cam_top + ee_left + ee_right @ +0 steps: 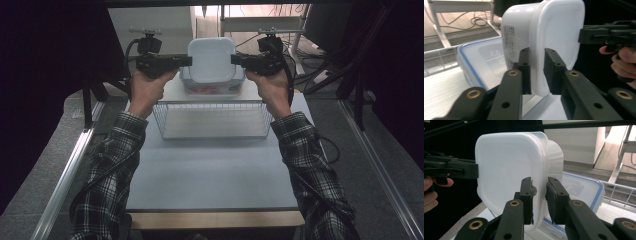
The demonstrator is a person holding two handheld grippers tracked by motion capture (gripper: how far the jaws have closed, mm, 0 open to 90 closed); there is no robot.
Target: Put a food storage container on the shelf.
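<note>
Wire basket (212, 120) near centre of worktop (210, 170). Beyond, at 12 o'clock, clear box with blue-rimmed lid (212, 89) on worktop. White lidded container (211, 59) held above it, tilted, lid facing camera. Left gripper (186, 60) pinching container rim at 9 o'clock; right gripper (236, 59) pinching rim at 3 o'clock. Both hands level.

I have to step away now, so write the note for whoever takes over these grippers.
Left gripper: jaws around the left rim of the white tub.
Right gripper: jaws around its right rim.
The tub is in the air above the blue-rimmed box; the wire basket stands in front of both.
Done: tub lifted by both rims.
Left: probably to set it down; I cannot tell where.
</note>
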